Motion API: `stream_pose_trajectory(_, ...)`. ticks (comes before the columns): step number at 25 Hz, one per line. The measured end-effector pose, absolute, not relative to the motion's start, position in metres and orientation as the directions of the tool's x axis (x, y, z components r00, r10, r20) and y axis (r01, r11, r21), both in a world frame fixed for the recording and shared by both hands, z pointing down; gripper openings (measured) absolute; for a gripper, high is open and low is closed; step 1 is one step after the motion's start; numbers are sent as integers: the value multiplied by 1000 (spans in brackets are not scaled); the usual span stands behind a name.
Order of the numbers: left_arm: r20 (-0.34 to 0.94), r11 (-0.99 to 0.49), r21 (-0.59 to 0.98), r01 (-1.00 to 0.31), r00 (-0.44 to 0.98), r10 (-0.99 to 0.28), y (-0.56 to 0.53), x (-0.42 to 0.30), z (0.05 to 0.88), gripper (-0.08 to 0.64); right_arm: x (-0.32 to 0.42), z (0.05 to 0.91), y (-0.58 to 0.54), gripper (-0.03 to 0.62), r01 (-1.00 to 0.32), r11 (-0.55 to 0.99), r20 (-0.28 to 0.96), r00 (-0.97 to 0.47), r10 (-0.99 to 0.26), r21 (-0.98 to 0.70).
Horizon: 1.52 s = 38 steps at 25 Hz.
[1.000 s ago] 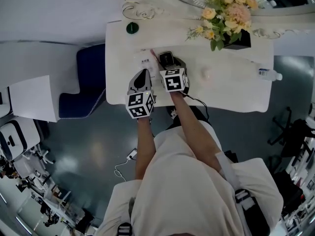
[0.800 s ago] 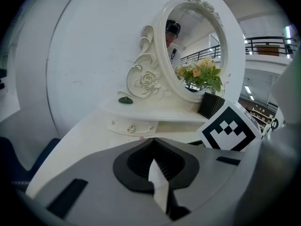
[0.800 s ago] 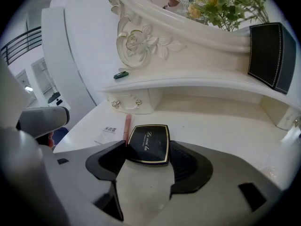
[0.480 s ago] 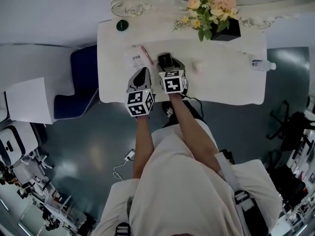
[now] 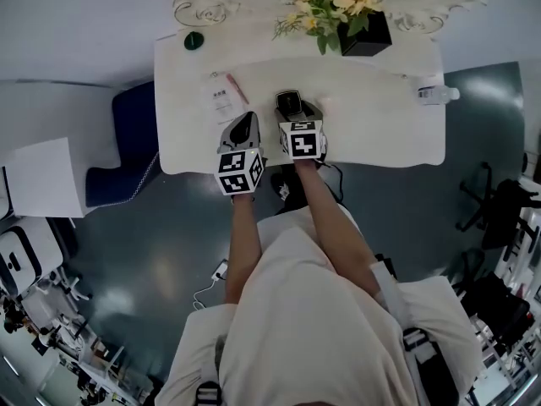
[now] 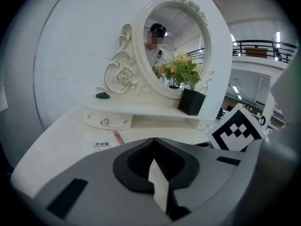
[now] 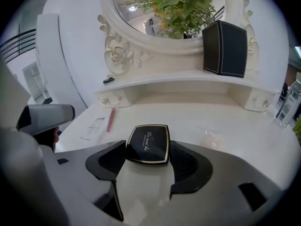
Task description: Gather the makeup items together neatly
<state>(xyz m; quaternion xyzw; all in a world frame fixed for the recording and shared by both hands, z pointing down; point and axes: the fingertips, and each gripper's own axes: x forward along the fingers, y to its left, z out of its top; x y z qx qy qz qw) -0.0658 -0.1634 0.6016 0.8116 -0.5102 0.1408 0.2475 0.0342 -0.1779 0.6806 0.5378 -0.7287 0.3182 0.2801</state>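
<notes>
A black compact with a gold rim (image 7: pixel 149 140) lies flat between the jaws of my right gripper (image 7: pixel 148 148), and both pads press its sides. In the head view this compact (image 5: pixel 289 101) is at the middle of the white vanity table (image 5: pixel 380 142), with the right gripper (image 5: pixel 292 110) behind it. To the left lie a pink pencil (image 7: pixel 111 119) and a white labelled packet (image 7: pixel 94 125). A small clear pinkish item (image 7: pixel 214 136) rests to the right. My left gripper (image 5: pixel 245 121) hangs over the table's front edge, jaws together and nothing held (image 6: pixel 153 142).
A black pot of flowers (image 5: pixel 365 34) stands on the raised shelf under the oval mirror (image 6: pixel 174 46). A dark green item (image 5: pixel 193 41) lies at the shelf's left end. A small bottle (image 5: pixel 435 94) is at the table's right edge. A blue chair (image 5: pixel 127 142) stands left of the table.
My right gripper has moved to the right with the compact, away from the pink pencil and the packet. The left gripper has stayed shut by the front edge.
</notes>
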Motion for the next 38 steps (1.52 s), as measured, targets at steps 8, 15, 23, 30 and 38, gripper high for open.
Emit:
stream_pose_trajectory(8,468,-372,246,-895,446,-763,-160,-62,593,14,51,682,-170,319,-970,198,763,-236,-602,-143)
stream_pose_trajectory(15,464,-379,237,-894,447,-765,-161,-62,589,14,51,677,-168,319,-970,228,781,-205,-590,-82)
stream_pose_trajectory(23,458,-383,223,-896,444,-770,-163,-64,584,14,53,673,-172,319,-972,231,780,-183,-598,-50)
stream_pose_trajectory(30,451,-387,212,-897,441,-776,-162,-61,579,14,48,663,-174,319,-967,247,762,-202,-615,-57)
stream_pose_trajectory(38,439,-353,211,-912,411,-799,-152,-71,569,14,30,638,-172,319,-949,307,720,-258,-644,-66)
